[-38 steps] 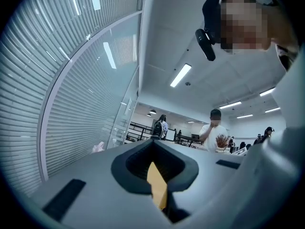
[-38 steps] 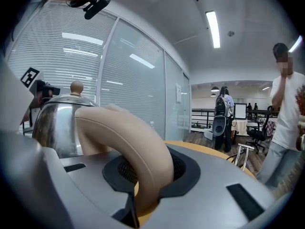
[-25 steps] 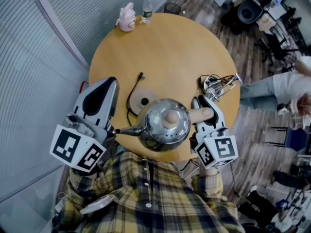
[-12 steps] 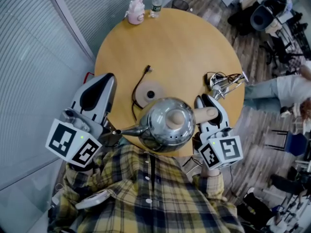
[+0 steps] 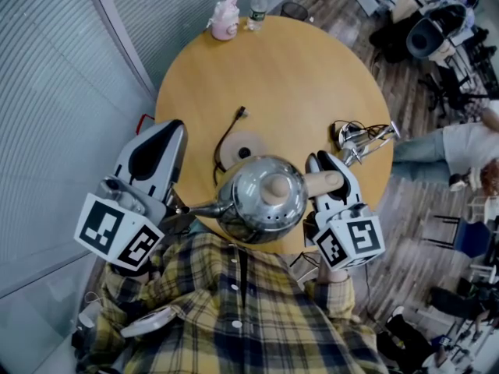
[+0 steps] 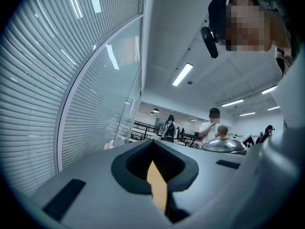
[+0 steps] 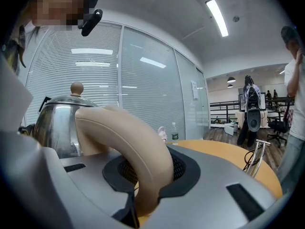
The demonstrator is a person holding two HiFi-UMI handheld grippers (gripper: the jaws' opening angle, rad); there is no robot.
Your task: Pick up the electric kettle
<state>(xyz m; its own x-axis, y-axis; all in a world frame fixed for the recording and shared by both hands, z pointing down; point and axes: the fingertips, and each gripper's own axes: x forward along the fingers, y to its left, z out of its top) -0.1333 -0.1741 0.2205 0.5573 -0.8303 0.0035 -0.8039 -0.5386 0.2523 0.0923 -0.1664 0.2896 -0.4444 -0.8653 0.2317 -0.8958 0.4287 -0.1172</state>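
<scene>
The kettle (image 5: pixel 261 197) is held over the near edge of the table (image 5: pixel 296 76), off its round base (image 5: pixel 242 146), which lies at 11 o'clock. The tan handle (image 7: pixel 128 142) is clamped in the right gripper (image 5: pixel 326 170) at 3 o'clock. At 9 o'clock, the left gripper (image 5: pixel 173 131) is closed with nothing between its jaws.
</scene>
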